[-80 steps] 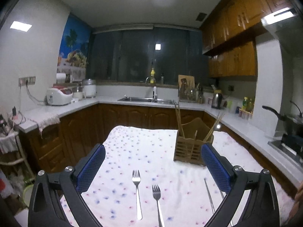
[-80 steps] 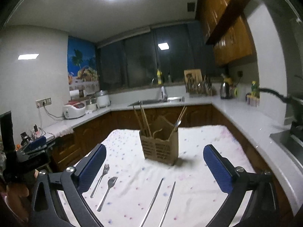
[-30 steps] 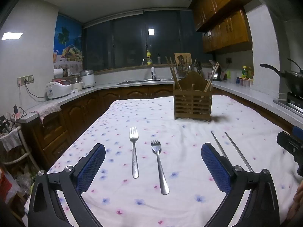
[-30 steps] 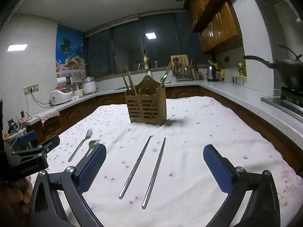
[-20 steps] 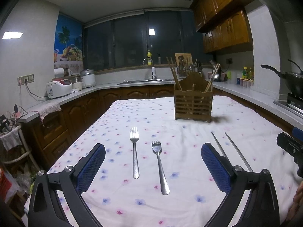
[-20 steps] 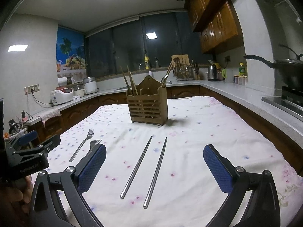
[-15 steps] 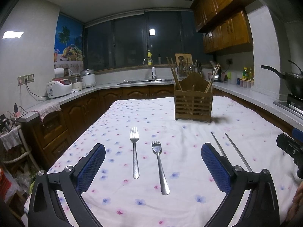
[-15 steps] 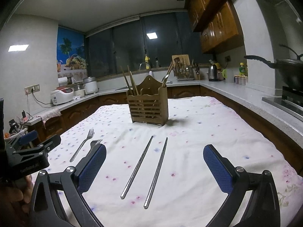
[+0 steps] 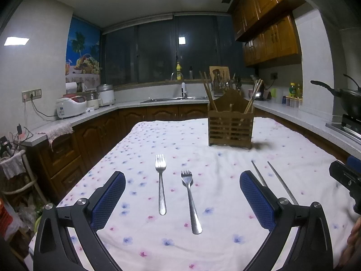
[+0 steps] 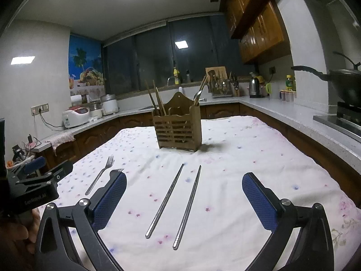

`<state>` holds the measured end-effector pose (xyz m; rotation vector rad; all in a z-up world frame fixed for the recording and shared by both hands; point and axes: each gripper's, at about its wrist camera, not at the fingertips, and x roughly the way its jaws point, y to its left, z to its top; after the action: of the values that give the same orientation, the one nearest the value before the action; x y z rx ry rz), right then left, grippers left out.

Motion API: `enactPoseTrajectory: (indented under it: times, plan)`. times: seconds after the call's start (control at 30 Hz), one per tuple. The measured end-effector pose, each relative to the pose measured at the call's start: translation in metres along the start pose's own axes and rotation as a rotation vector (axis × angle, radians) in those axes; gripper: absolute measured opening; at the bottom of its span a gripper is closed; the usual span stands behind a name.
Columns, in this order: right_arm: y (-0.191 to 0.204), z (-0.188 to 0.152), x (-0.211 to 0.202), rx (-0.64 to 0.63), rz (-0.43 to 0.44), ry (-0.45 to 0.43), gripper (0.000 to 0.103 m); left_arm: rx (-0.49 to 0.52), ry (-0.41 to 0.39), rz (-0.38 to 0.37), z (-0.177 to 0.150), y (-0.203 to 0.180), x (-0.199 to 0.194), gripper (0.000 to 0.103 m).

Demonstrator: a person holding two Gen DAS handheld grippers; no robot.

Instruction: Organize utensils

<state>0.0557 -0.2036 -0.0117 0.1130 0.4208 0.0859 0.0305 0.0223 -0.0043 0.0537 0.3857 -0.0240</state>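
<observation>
Your left claw is spread wide with nothing between its blue pads, low over the floral cloth. Straight ahead of it, between the pads, two forks lie side by side with tines pointing away: the near fork a little right of centre, the far fork just left of it and set further off. Two chopsticks run past the right pad, partly hidden by it. Your right claw is also spread and holds nothing. Between its pads lie the same two metal sticks, the left chopstick and the right chopstick, nearly parallel and apart, far ends tilted a bit rightward. Beyond its left pad one fork shows fully; the other is mostly hidden behind the pad. Further ahead of both claws stands the wooden holder on the cloth, upright, with wooden chopsticks leaning out on its left side and more utensils on its right
</observation>
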Motion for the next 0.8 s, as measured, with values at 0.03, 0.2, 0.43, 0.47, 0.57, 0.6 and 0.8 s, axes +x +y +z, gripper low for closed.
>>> enactPoseTrajectory:
  times: [0.03, 0.2, 0.43, 0.47, 0.57, 0.6, 0.8]
  plan:
    - [0.0002, 0.0000, -0.0002, -0.001, 0.003, -0.002, 0.103, -0.001, -0.001, 0.002, -0.0006, -0.0012, -0.0007, 0.102]
    - [0.0006, -0.0004, -0.0005, 0.001, 0.003, -0.003, 0.103, -0.002, -0.002, 0.000, -0.0013, -0.0039, -0.0012, 0.102]
    - [0.0007, -0.0004, -0.0007, 0.001, 0.004, -0.003, 0.103, -0.004, -0.001, 0.005, -0.0015, -0.0046, -0.0025, 0.102]
    - [0.0010, -0.0003, -0.0008, 0.001, 0.005, -0.004, 0.103, -0.005, -0.002, 0.006, -0.0014, -0.0048, -0.0030, 0.102]
    - [0.0008, -0.0003, -0.0006, 0.002, 0.004, -0.003, 0.103, -0.006, 0.001, 0.003, -0.0021, -0.0042, -0.0031, 0.102]
    - [0.0008, -0.0003, -0.0006, 0.001, 0.004, -0.004, 0.103, -0.006, 0.002, 0.005, -0.0018, -0.0052, -0.0037, 0.102]
    - [0.0021, -0.0013, -0.0004, 0.000, 0.009, -0.002, 0.103, -0.003, 0.000, 0.014, -0.0004, -0.0074, -0.0050, 0.102]
